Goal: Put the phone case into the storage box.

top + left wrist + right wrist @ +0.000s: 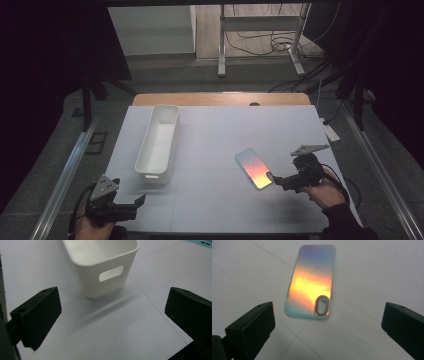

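Step in hand: I judge that I am lining up my right gripper [278, 179] to pick up the phone case [254, 168].
Phone case: it lies flat on the desk [215, 135], right of centre and nearer the front edge, its shiny orange and blue back facing up, with the oval camera hole [322, 305] at the end nearest my jaws.
Right gripper: jaws wide apart, holding nothing, just beside the near end of the phone case.
How I would do it well: I would centre the jaws on the case's long sides and come in low, because a thin, slick case may slide away.
Left gripper [131, 204]: jaws apart, empty, resting near the front left corner of the desk, pointing at the bin.
Bin [159, 141]: a long white plastic bin on the left half of the desk, with a handle slot [111, 273] in its near end; the part of its inside that I can see is empty.
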`<state>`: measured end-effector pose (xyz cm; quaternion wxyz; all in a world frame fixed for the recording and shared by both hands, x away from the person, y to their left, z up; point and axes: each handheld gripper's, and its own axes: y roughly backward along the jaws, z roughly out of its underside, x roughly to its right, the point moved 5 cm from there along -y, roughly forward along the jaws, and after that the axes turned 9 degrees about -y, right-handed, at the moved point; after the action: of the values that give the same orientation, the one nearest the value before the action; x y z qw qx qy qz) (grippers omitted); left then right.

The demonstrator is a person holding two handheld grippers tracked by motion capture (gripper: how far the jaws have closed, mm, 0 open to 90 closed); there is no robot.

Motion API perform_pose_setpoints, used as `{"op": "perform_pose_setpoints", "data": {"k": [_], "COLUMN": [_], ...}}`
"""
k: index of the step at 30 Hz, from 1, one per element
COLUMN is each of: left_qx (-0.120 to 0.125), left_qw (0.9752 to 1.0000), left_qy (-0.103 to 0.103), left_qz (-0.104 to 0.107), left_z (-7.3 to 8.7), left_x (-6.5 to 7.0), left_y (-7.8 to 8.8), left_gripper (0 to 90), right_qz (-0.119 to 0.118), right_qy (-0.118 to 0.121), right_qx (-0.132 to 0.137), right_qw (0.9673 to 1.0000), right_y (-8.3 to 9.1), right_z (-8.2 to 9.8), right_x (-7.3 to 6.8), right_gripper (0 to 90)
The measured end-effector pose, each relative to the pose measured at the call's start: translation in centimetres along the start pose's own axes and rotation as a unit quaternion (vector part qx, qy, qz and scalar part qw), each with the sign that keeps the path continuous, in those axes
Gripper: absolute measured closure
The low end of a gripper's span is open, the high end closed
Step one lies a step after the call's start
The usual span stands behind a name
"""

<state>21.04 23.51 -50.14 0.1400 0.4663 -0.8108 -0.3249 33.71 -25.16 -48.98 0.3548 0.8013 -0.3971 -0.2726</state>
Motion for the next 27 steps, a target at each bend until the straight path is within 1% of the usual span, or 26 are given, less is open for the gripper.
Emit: {"op": "perform_pose_setpoints", "data": {"k": [16,23,27], "left_qx": [-0.001,-0.001,-0.002], "left_qw": [1.0,1.0,1.0], "left_qy": [0.0,-0.001,-0.001], "left_qz": [0.0,0.001,0.001], "left_z": [0.0,0.0,0.0], "left_x": [0.0,0.0,0.0], "left_y": [0.0,0.0,0.0], "left_gripper": [1.4,1.4,1.5], "right_qz": [0.003,0.002,0.0], "right_qy": [0.023,0.03,0.031], "right_qx": [-0.019,-0.025,-0.033], "right_qw": [0.9996,0.9993,0.999], "right_y": [-2.1,-2.9,-3.4], "right_z": [-1.6,-2.3,-2.7], "right_x": [-0.5,-0.9,-1.1], "right_gripper": [0.0,0.0,0.0]}}
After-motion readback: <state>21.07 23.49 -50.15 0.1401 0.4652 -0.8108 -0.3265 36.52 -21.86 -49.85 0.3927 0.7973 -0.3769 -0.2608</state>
